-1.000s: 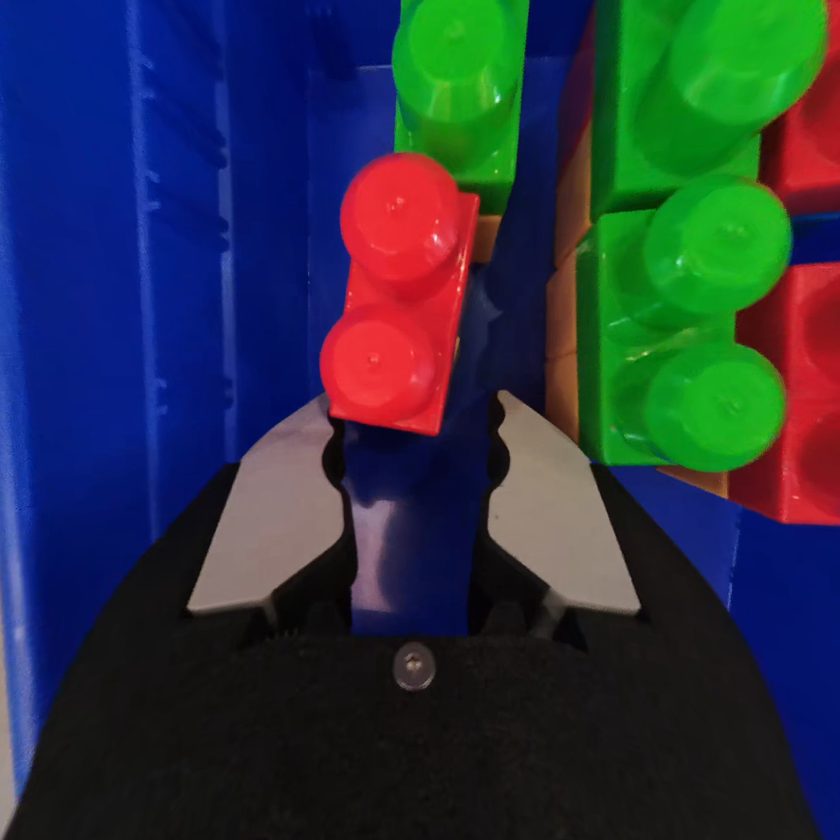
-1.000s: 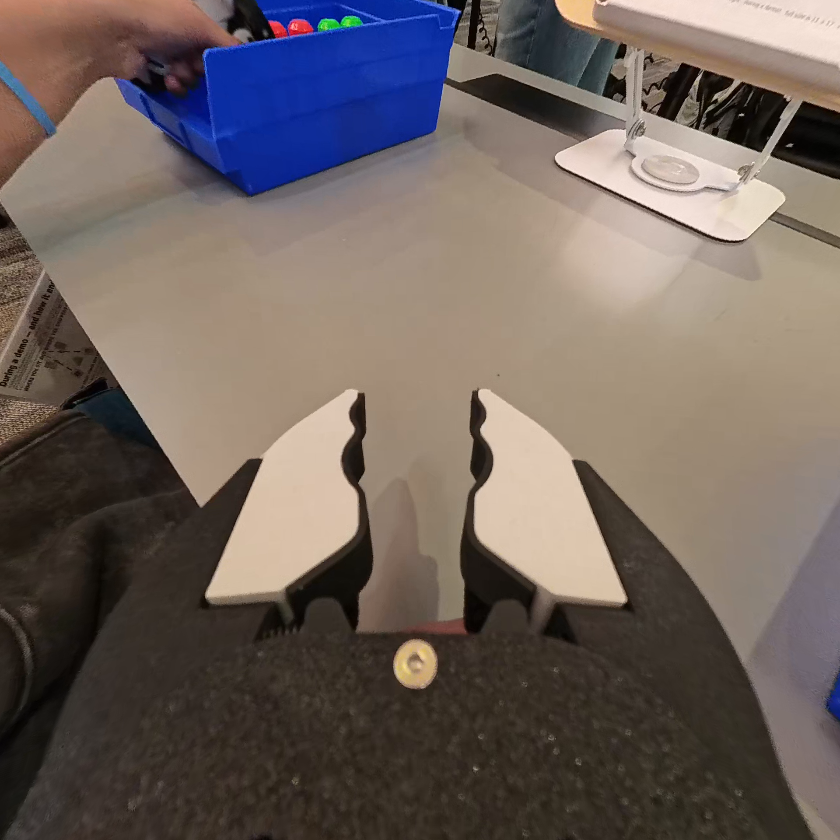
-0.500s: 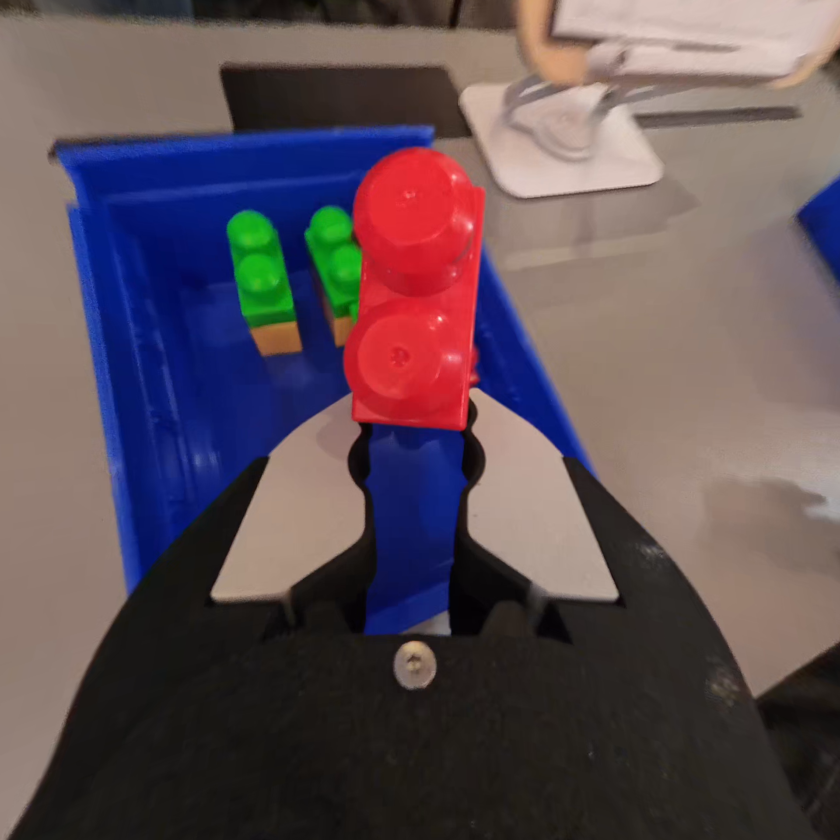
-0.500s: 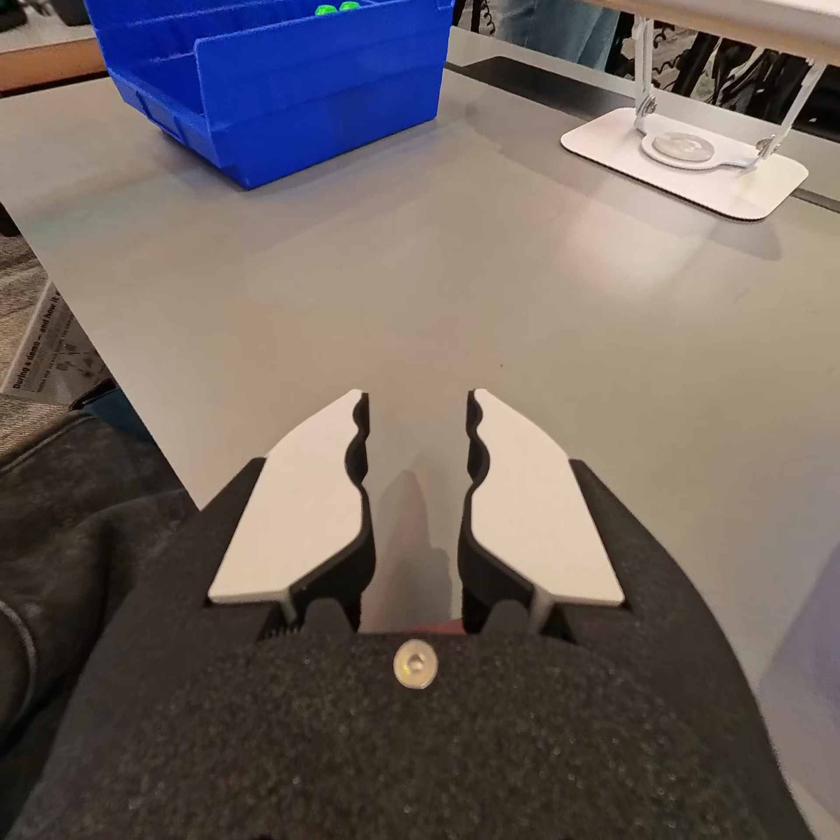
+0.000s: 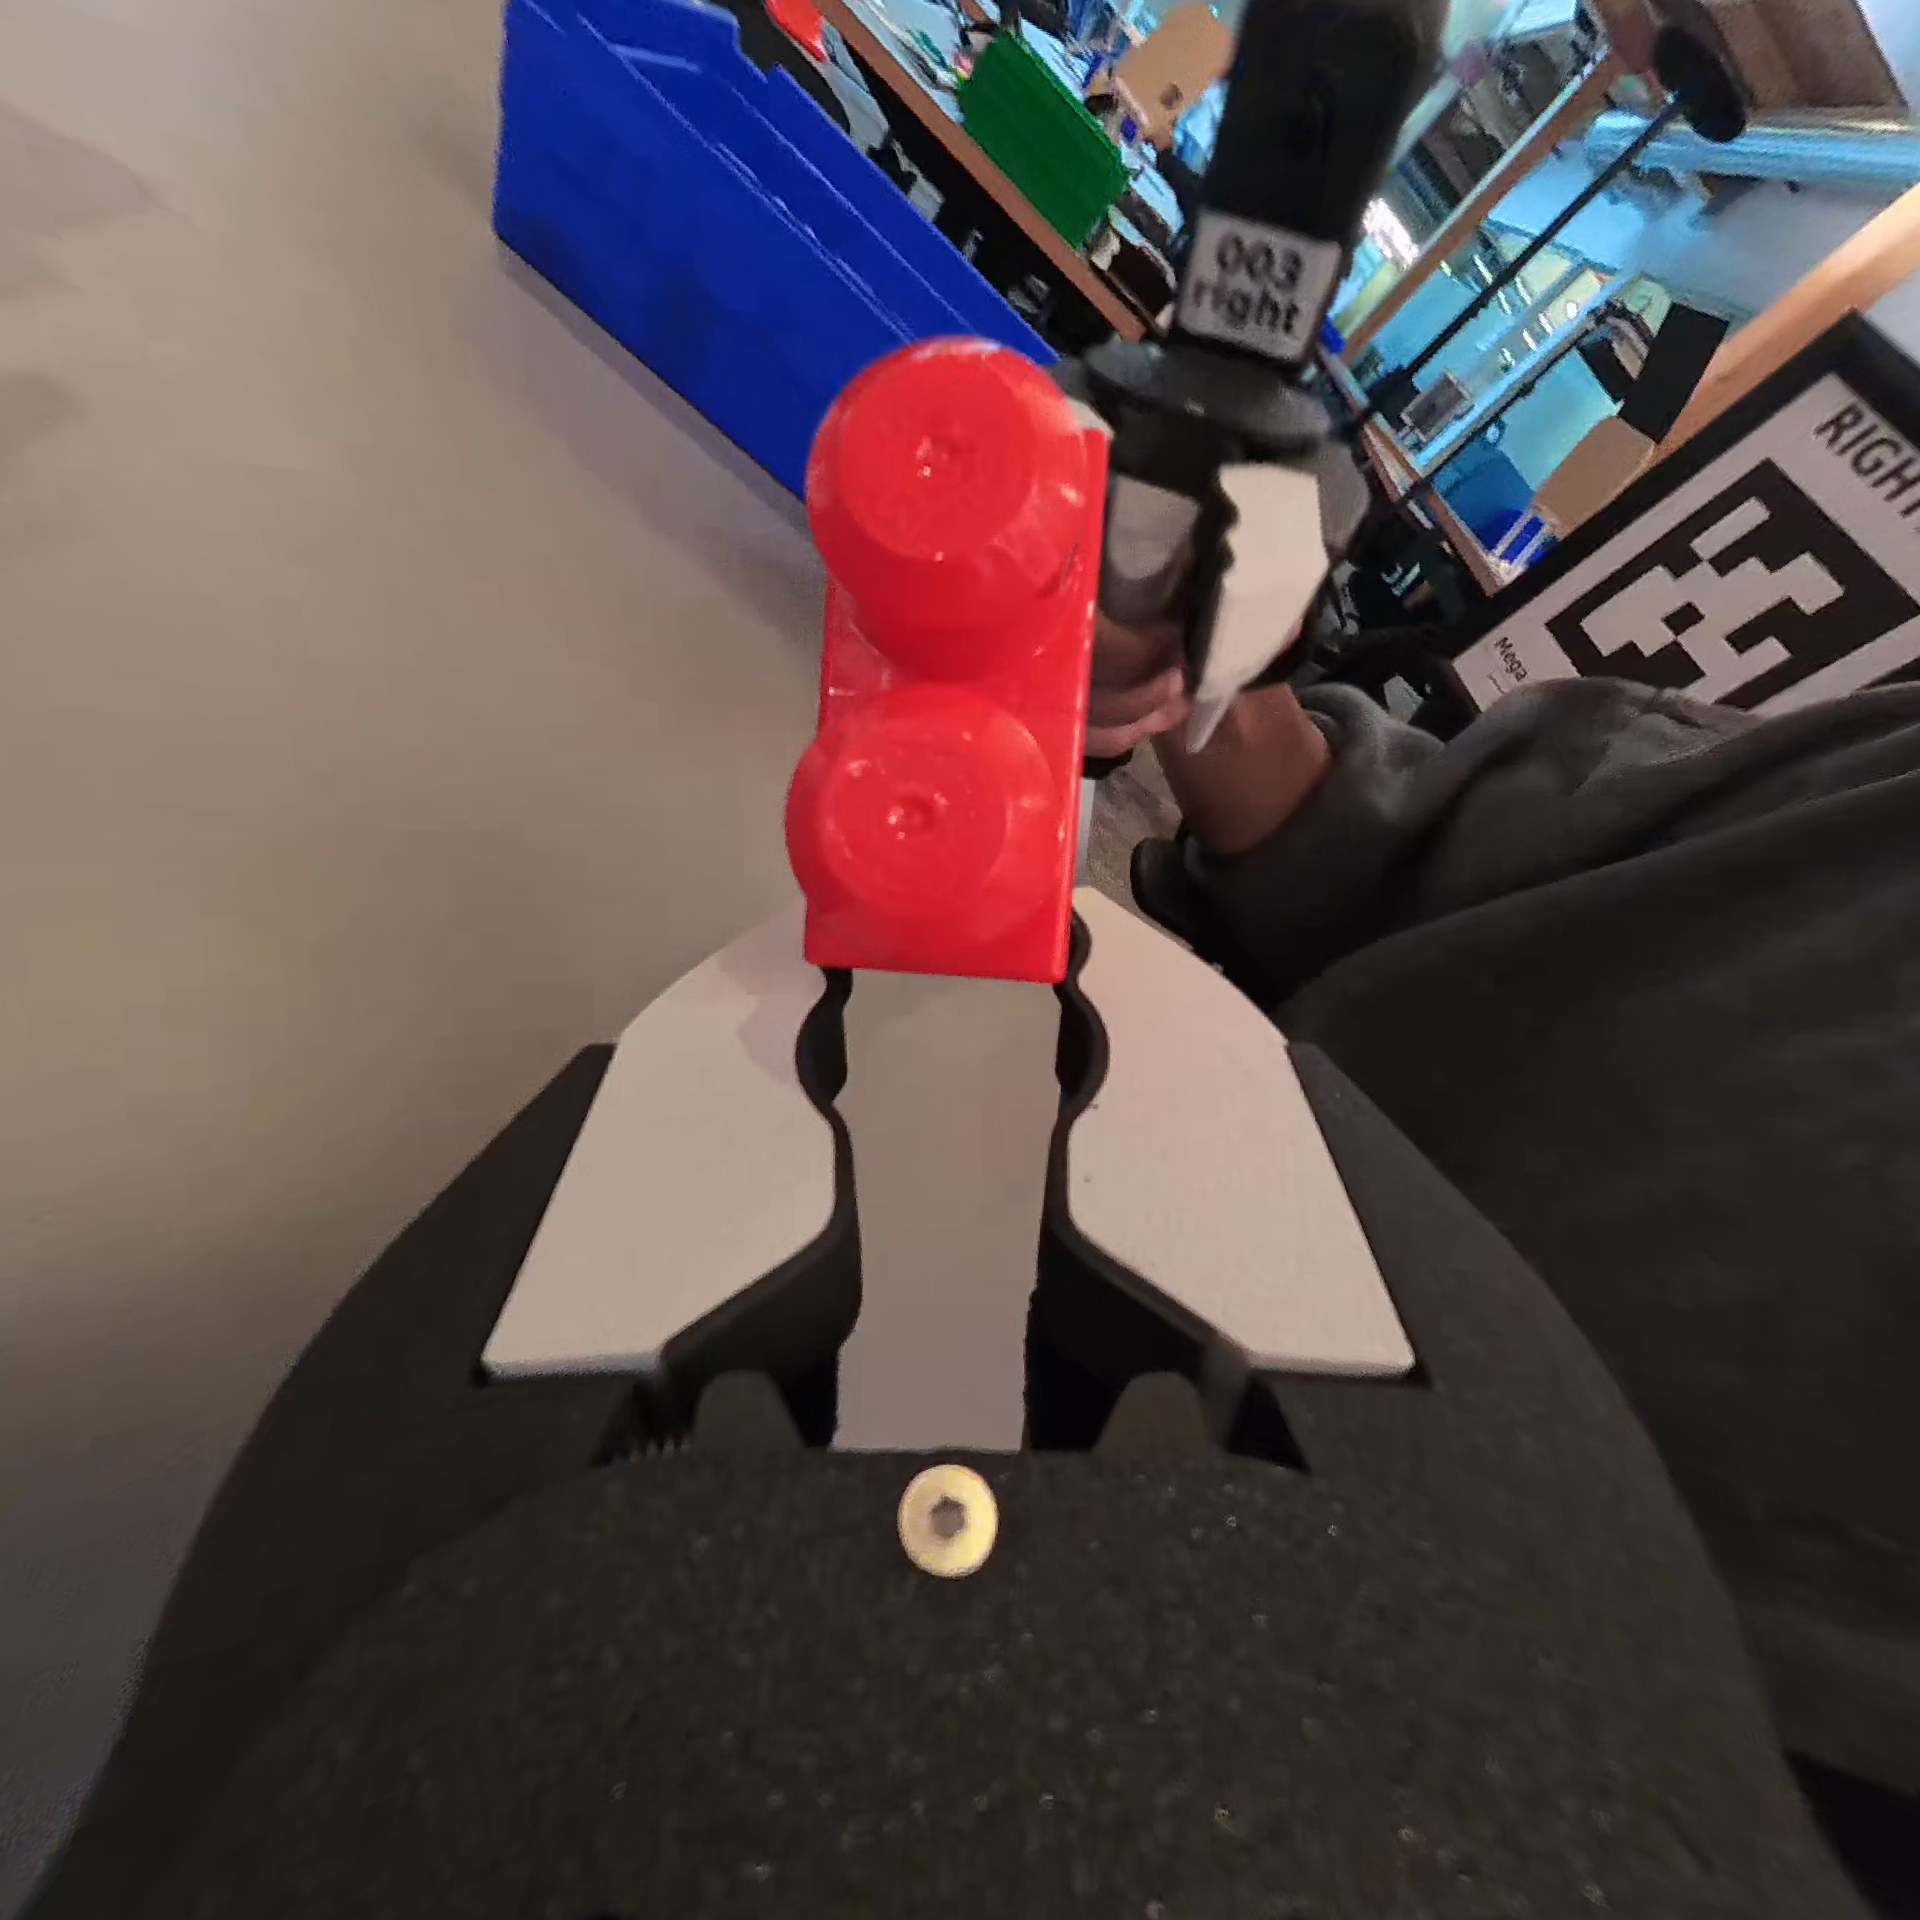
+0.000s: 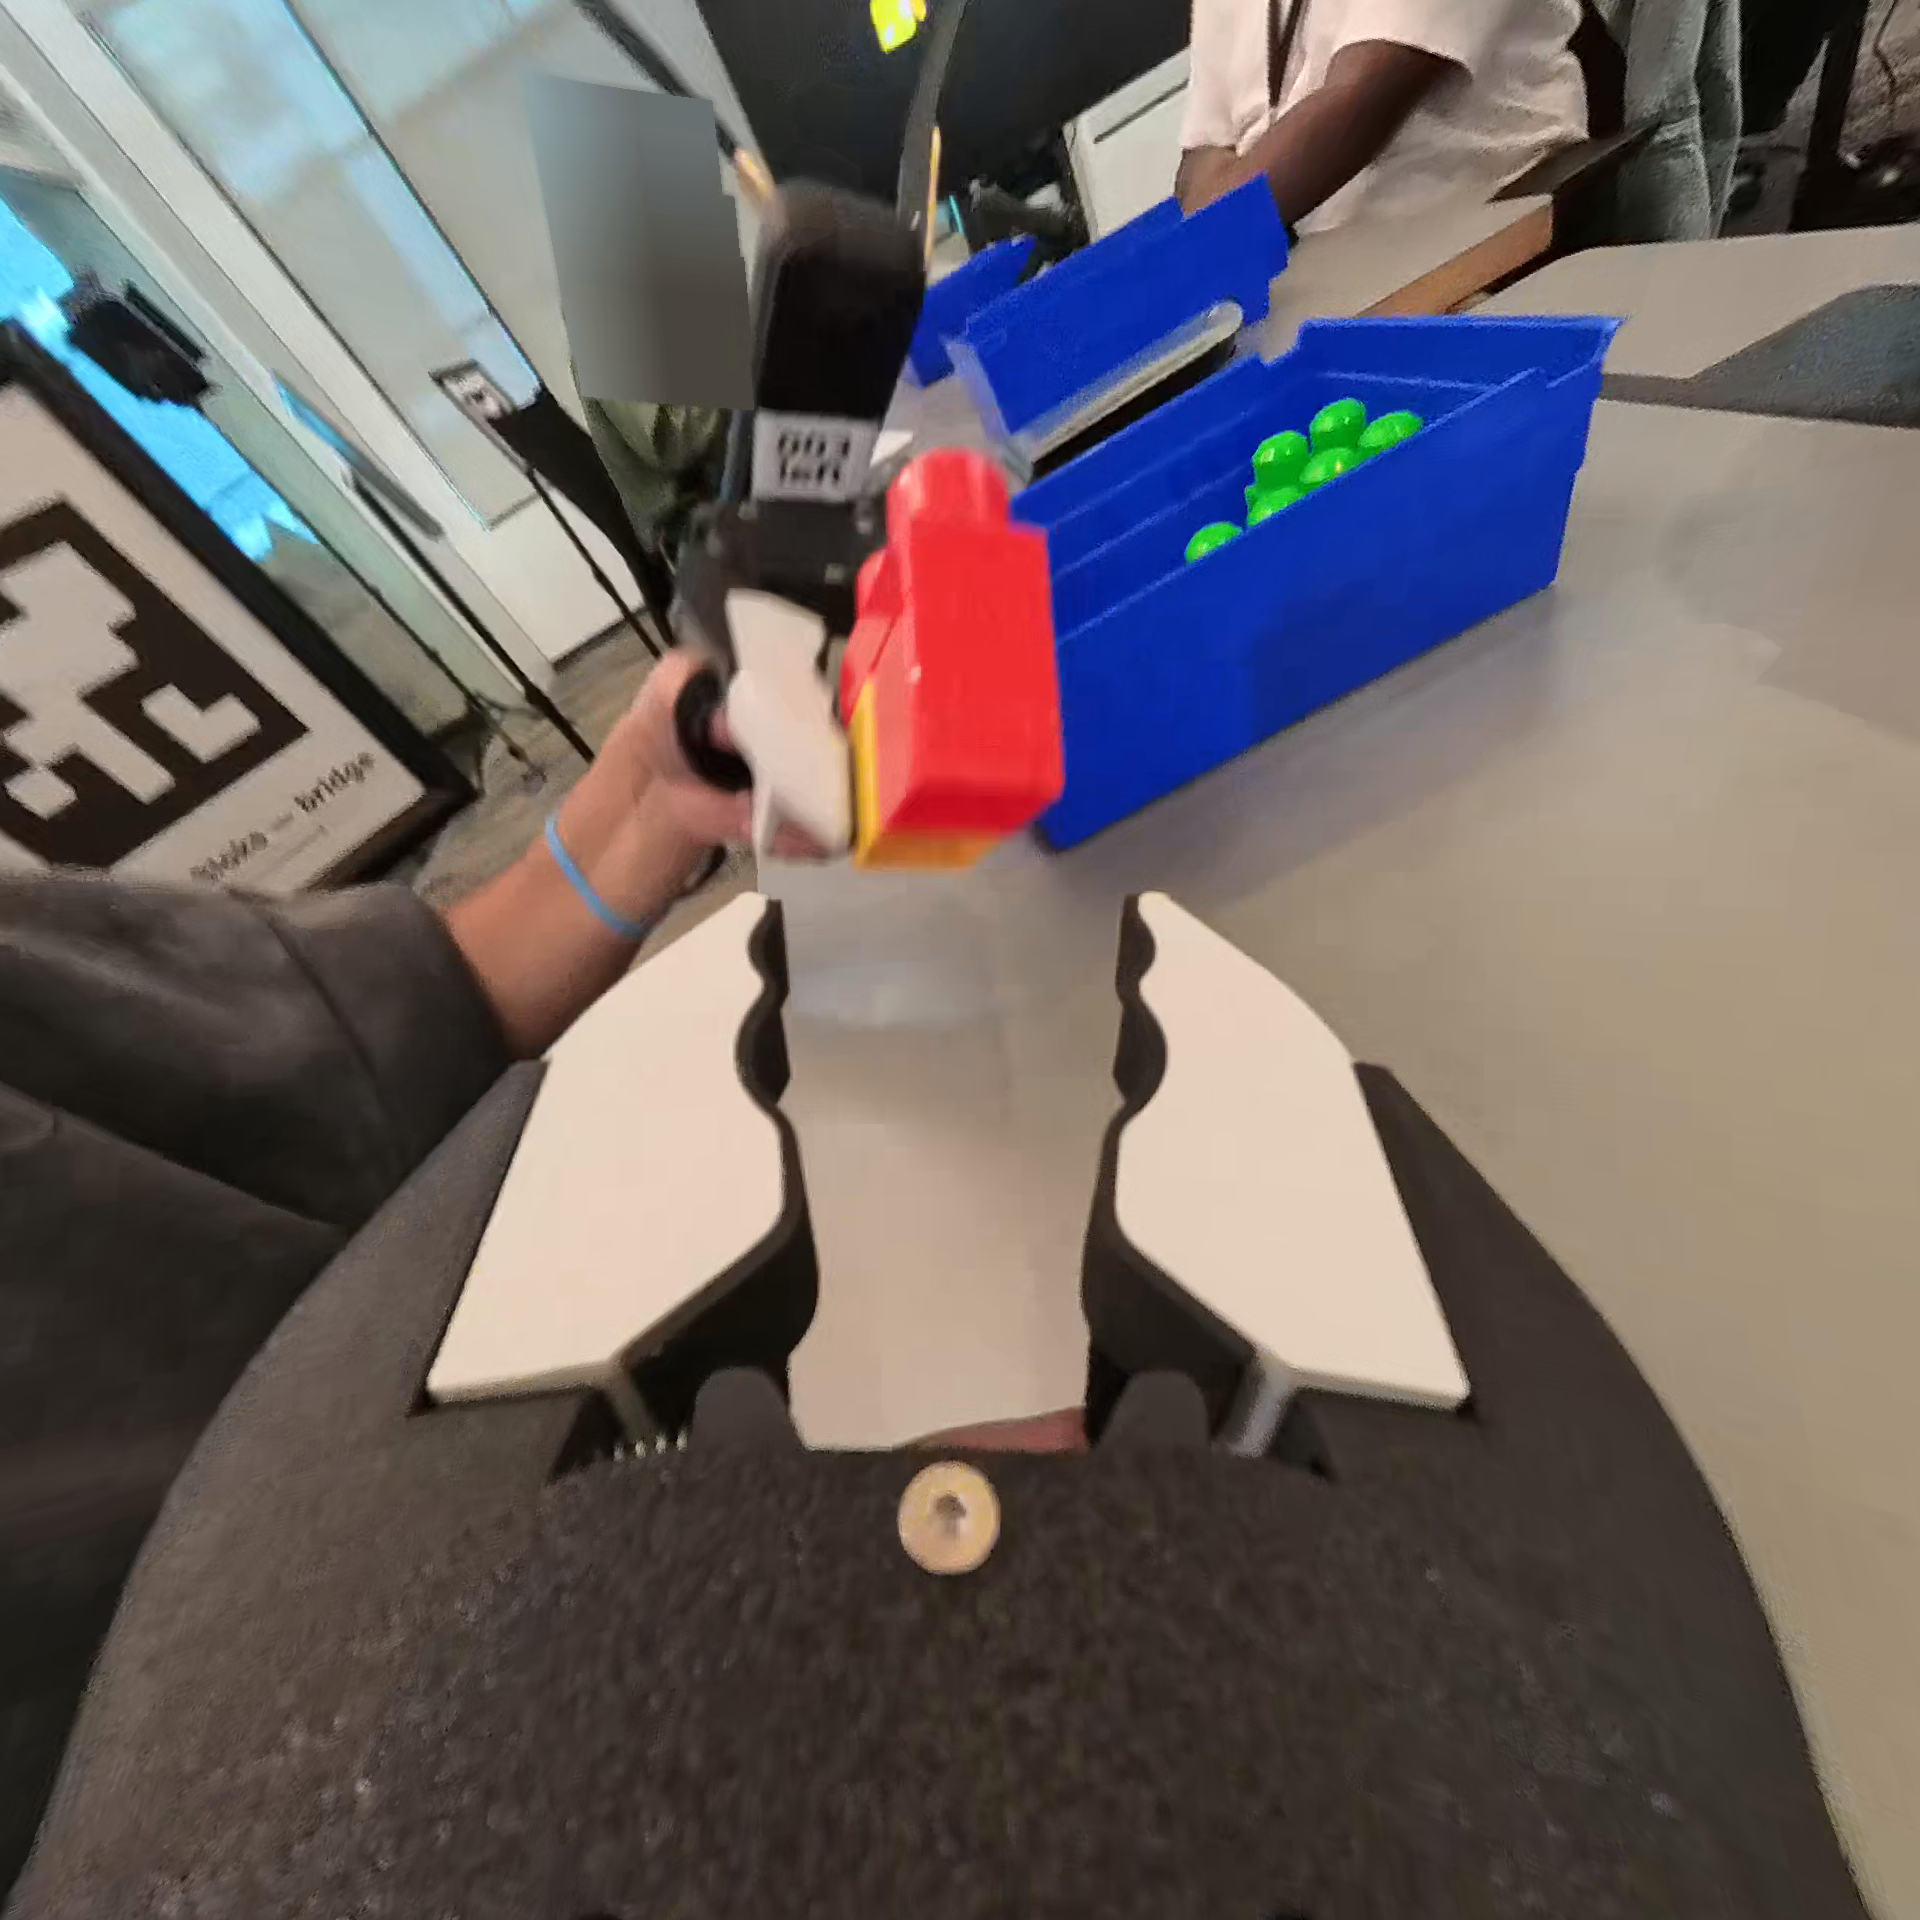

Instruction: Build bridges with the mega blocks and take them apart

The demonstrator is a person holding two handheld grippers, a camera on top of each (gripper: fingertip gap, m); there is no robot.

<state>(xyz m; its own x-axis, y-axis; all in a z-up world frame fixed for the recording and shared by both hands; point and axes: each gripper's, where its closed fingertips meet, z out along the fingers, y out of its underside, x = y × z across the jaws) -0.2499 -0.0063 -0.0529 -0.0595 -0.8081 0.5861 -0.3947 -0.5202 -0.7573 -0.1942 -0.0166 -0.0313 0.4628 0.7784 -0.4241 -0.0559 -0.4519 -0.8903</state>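
On the left, the left gripper (image 5: 940, 961) is up off the grey table (image 5: 312, 623), its white fingers (image 5: 707, 1143) closed onto the near end of a red two-stud plastic mega block (image 5: 945, 727). The block sticks out past the fingertips with both round studs facing the camera. From the right wrist view that same left gripper (image 6: 831, 769) is held in a hand (image 6: 665, 769) with a blue wristband, near the table's left edge, and the red block (image 6: 956, 665) shows an orange layer along its underside, clear of the table surface.

Moving to the middle, the right gripper (image 6: 951, 925) hovers low over bare table (image 6: 1455, 987), its fingers (image 6: 644, 1164) spread wide with nothing between them. In the left wrist view the right gripper (image 5: 1216, 623) sits just beyond the red block, pointing down.

Further right, a blue plastic bin (image 6: 1351, 603) stands on the table behind the raised block, towards the far edge, with a cluster of green studded blocks (image 6: 1309, 468) inside it. A second blue bin (image 6: 1122, 281) lies behind that. A person in a white shirt (image 6: 1403, 94) stands at the far side. A black-and-white marker board (image 6: 135, 686) leans off the left edge.
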